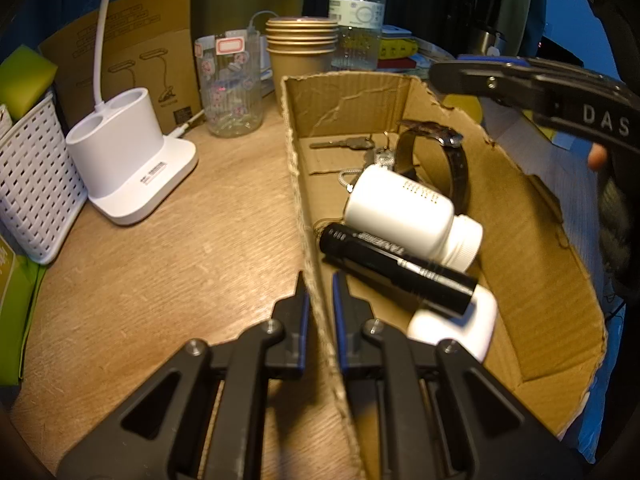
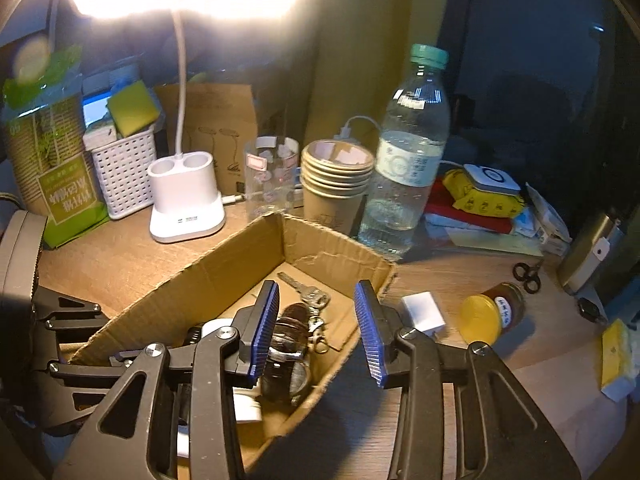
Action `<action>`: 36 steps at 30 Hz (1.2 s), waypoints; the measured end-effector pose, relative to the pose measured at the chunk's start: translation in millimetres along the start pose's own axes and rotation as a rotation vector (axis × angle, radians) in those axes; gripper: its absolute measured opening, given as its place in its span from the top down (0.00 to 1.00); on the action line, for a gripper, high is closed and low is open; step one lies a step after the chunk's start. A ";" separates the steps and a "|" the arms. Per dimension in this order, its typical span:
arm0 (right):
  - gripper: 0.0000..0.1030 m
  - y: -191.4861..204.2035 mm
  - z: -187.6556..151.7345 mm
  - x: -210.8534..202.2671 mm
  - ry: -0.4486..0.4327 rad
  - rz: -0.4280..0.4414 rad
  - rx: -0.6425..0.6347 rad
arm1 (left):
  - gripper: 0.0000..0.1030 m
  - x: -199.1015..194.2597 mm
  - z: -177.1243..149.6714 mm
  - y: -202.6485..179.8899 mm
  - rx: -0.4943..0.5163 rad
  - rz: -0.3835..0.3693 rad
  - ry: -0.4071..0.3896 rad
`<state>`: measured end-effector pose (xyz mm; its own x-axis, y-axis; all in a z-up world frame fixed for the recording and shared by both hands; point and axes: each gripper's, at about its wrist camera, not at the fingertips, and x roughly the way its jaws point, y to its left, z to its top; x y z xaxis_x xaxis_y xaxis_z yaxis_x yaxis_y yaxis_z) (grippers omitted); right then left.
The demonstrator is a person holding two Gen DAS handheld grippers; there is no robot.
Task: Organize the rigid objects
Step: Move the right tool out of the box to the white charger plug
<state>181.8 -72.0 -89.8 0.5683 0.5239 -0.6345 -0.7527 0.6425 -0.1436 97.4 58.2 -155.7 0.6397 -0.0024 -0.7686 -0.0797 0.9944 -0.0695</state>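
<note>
A torn cardboard box (image 1: 532, 264) (image 2: 192, 280) stands on the wooden desk. In it lie a white pill bottle (image 1: 404, 212), a black flashlight (image 1: 396, 268), a flat white object (image 1: 460, 324), a wristwatch (image 1: 448, 160) (image 2: 288, 356) and keys (image 1: 352, 144) (image 2: 308, 292). My left gripper (image 1: 320, 292) is shut on the box's left wall. My right gripper (image 2: 316, 320) is open and empty above the box's right rim; it shows in the left wrist view (image 1: 520, 80). On the desk right of the box lie a white charger cube (image 2: 424, 312) and a small jar with a yellow lid (image 2: 492, 312).
A white lamp base (image 1: 132, 160) (image 2: 184, 200), a white basket (image 1: 36, 188) (image 2: 124, 168), a clear glass (image 1: 232, 84) (image 2: 272, 176), stacked paper cups (image 1: 300, 52) (image 2: 336, 180) and a water bottle (image 1: 356, 20) (image 2: 408, 152) stand behind the box. Small scissors (image 2: 528, 276) and a yellow packet (image 2: 484, 196) lie right.
</note>
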 end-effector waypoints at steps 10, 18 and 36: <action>0.59 -28.5 -6.6 -11.2 -0.017 -0.049 0.058 | 0.89 0.1 -0.3 -0.2 0.000 0.000 0.000; 0.56 -50.1 -14.2 -14.7 -0.017 -0.087 0.099 | 0.89 0.1 -0.2 -0.1 0.000 0.000 0.000; 0.44 -96.7 -41.5 26.4 0.067 -0.138 0.191 | 0.89 0.1 -0.2 -0.1 0.000 0.000 0.000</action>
<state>255.8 -143.5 -124.2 0.6334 0.3899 -0.6685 -0.5892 0.8029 -0.0900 97.2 58.0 -155.9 0.6397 -0.0022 -0.7686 -0.0799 0.9944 -0.0694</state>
